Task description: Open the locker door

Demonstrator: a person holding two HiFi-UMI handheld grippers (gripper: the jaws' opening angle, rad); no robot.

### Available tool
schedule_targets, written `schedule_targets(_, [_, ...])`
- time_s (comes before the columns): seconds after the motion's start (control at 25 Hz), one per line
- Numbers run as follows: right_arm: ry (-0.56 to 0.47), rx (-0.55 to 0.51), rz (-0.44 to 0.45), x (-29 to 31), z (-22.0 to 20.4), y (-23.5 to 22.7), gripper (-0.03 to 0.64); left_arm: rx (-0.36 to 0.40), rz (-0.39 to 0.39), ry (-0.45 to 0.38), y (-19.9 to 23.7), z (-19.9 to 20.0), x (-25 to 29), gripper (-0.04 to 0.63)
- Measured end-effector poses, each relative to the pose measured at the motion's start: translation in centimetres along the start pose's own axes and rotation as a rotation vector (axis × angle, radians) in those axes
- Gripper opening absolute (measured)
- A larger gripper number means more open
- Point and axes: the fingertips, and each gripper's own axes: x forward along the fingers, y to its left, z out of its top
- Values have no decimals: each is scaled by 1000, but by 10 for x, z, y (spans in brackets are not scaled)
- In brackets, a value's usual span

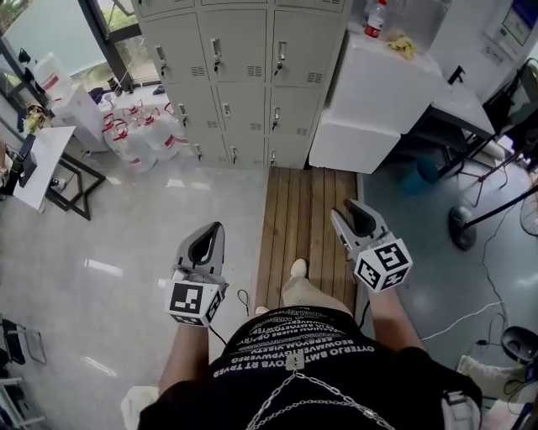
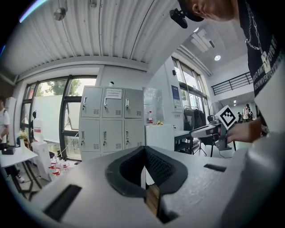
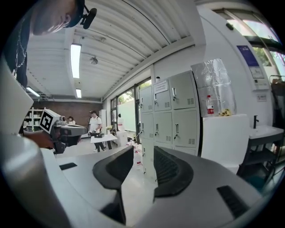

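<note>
You're well off the lockers (image 1: 244, 80), right gripper (image 1: 357, 217) half-open & empty, left gripper (image 1: 210, 239) shut; skewed approach cd miss the latch (image 1: 280, 52).

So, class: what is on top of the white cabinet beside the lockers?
On the white cabinet stand a red-labelled bottle and a small yellow item, too small to identify. Clear plastic wrap rises behind them; whatever it covers cannot be made out.

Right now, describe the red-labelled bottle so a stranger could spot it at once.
Find the grey lockers along the far wall. A white cabinet stands at their right, and the bottle is on its top. It stands upright with a red label; the yellow thing beside it lies low.
</note>
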Motion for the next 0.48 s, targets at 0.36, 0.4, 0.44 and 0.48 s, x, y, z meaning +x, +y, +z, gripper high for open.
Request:
schedule_targets(0.36, [30, 85, 58, 72, -14, -69, 140, 32, -17, 64, 12, 7, 100, -3])
schedule_targets(0.4, [28, 85, 65, 80, -12, -78, 141, 31, -17, 63, 14, 9, 113, -3])
schedule_targets(0.44, [27, 84, 71, 88, -10, -88, 141, 30, -16, 63, 15, 11, 125, -3])
schedule_targets(0.48, [25, 82, 75, 94, -10, -97, 141, 28, -16, 64, 15, 12, 137, -3])
